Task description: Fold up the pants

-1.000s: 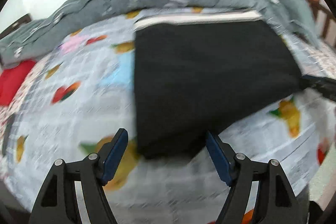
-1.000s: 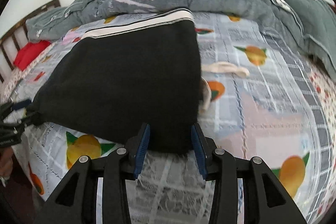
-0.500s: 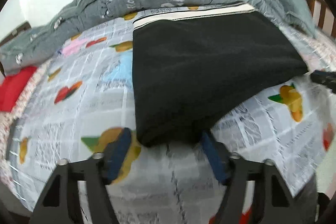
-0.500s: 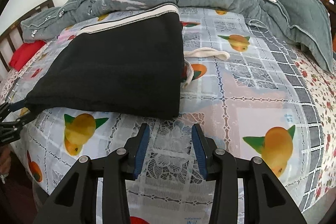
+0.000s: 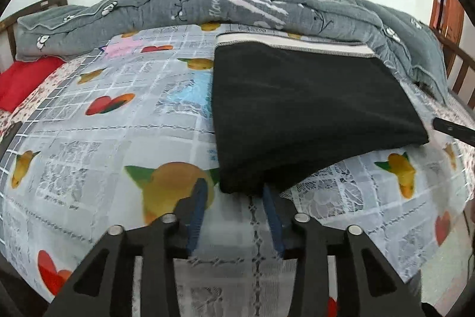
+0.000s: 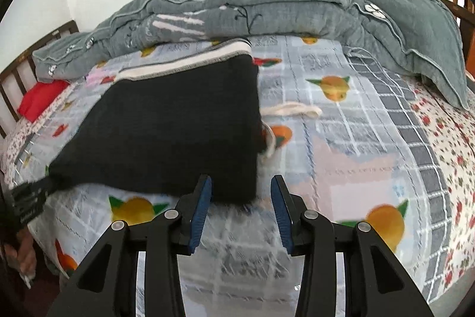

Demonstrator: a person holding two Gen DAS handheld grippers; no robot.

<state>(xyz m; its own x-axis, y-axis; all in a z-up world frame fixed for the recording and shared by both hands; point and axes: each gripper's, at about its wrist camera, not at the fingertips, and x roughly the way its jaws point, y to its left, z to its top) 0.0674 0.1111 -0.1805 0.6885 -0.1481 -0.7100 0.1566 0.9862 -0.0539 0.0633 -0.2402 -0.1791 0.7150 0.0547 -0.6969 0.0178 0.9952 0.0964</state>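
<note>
Already folded into a thick dark rectangle, the black pants lie on a fruit-print bedsheet, with the pale striped waistband along the far edge, close against a rumpled grey quilt. The cloth is matte and nearly black, and its near edge is a rounded fold. From the right wrist view a cream drawstring trails out onto the sheet beside the garment's right edge.

The left gripper sits at the near left corner of the pants; its blue-padded jaws are closing, the corner just at their tips and not yet pinched. The right gripper has its jaws partly apart at the near right corner, gripping nothing; the corner lies just ahead of the tips. A red cushion rests at the bed's far left.
</note>
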